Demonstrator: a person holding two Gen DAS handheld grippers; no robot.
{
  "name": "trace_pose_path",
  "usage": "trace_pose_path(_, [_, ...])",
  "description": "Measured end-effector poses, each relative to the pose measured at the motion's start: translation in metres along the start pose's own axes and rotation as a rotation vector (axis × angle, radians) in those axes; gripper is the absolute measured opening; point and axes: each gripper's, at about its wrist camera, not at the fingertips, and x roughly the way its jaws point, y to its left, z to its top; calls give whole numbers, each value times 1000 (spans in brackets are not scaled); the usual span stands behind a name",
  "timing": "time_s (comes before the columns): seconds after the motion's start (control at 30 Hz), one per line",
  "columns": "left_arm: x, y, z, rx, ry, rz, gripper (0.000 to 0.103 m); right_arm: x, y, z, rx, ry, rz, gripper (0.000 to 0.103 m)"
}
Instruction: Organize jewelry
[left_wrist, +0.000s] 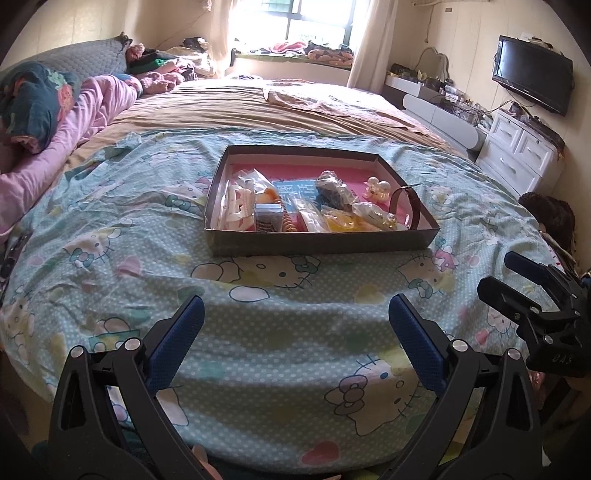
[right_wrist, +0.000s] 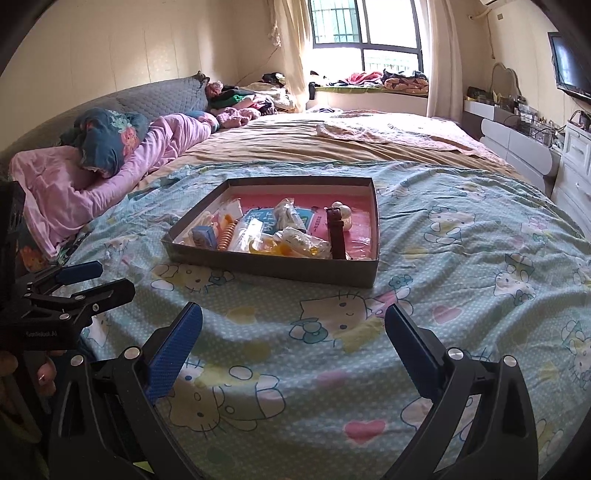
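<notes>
A shallow grey box with a pink floor (left_wrist: 317, 243) (right_wrist: 273, 269) sits on the bed ahead of both grippers. It holds several small items: a brown strap (left_wrist: 413, 206) (right_wrist: 337, 232), a white pearl piece (left_wrist: 378, 188) (right_wrist: 343, 214), an orange spiral tie (left_wrist: 288, 221) (right_wrist: 227, 236), a small blue box (right_wrist: 204, 236), a dark bagged item (left_wrist: 332, 192) and clear packets. My left gripper (left_wrist: 295, 332) is open and empty, short of the box. My right gripper (right_wrist: 293, 336) is open and empty too, and shows at the right in the left wrist view (left_wrist: 517, 280).
The bed has a light blue cartoon-cat sheet (left_wrist: 280, 369) (right_wrist: 461, 295). Pink bedding and pillows (left_wrist: 74, 122) (right_wrist: 110, 170) lie at the left. A white dresser (left_wrist: 524, 155) and a wall TV (left_wrist: 532, 74) stand at the right.
</notes>
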Motion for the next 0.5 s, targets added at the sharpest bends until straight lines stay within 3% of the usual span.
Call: trace_pose_path(0.5, [-2,-4,-2,16,0,1,93,-1,4,-2,-15,8,13,98])
